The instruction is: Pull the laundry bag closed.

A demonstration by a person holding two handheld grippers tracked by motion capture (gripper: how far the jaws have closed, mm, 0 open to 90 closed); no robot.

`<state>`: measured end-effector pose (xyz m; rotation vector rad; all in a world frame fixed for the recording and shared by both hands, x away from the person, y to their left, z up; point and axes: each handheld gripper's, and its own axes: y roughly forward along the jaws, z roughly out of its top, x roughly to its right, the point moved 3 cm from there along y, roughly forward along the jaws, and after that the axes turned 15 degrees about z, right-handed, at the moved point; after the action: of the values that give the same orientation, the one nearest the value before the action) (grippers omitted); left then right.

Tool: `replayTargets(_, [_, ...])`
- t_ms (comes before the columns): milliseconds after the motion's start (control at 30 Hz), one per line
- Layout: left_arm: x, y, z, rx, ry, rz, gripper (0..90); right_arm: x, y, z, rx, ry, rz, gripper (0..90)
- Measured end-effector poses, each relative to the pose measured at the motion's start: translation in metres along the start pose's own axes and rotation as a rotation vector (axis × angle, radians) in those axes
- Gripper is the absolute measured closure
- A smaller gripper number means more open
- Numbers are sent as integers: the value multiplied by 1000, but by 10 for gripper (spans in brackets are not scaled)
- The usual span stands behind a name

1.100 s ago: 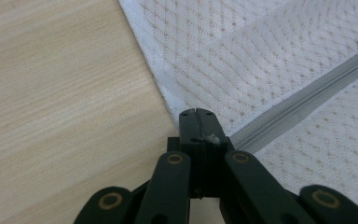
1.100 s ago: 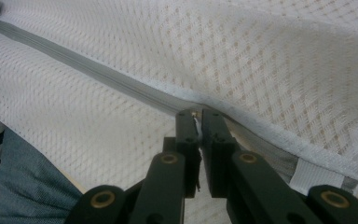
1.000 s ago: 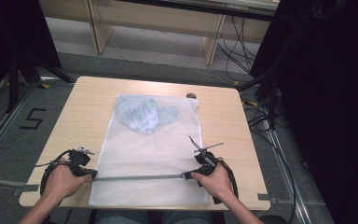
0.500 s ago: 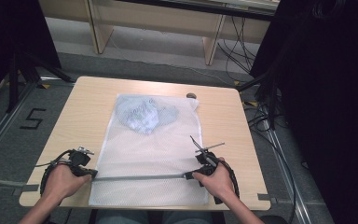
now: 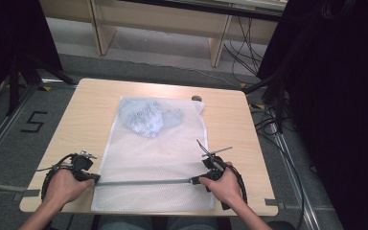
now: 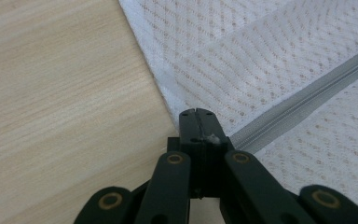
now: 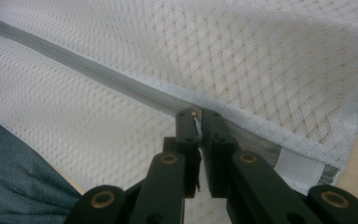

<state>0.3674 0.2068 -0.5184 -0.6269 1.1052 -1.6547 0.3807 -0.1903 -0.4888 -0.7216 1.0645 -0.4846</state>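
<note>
A white mesh bag (image 5: 153, 158) lies flat on the wooden table (image 5: 86, 110), with a pale blue garment (image 5: 146, 117) inside its far end. A grey zipper (image 5: 143, 182) runs across the bag near the front edge. At the zipper's left end my left gripper (image 5: 96, 178) (image 6: 197, 112) is shut on the bag's edge. My right gripper (image 5: 194, 180) (image 7: 196, 113) is at the zipper's (image 7: 98, 74) right end, shut on a small pale tab of the zipper. A hand holds each gripper.
A small dark round object (image 5: 197, 98) sits on the table by the bag's far right corner. The bag's near edge reaches the table's front edge, above the person's jeans (image 7: 23, 186). Cables and dark stands crowd the floor at the right.
</note>
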Motion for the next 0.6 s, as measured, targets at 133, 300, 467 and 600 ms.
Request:
replayTargets(133, [0,0,0,0,0,-1,900,0,-1,0,4,2,1,867])
replayTargets(300, [0,1,0,15,-6,9,900,2,-3,-1,10,12,-1,867])
replayTargets(467, [0,0,0,2,-1,1,900,5,-4,-1,6,-13,1,867])
replayTargets(600, [0,0,0,2,-1,1,900,8,-5,-1,14,-19,-41,867])
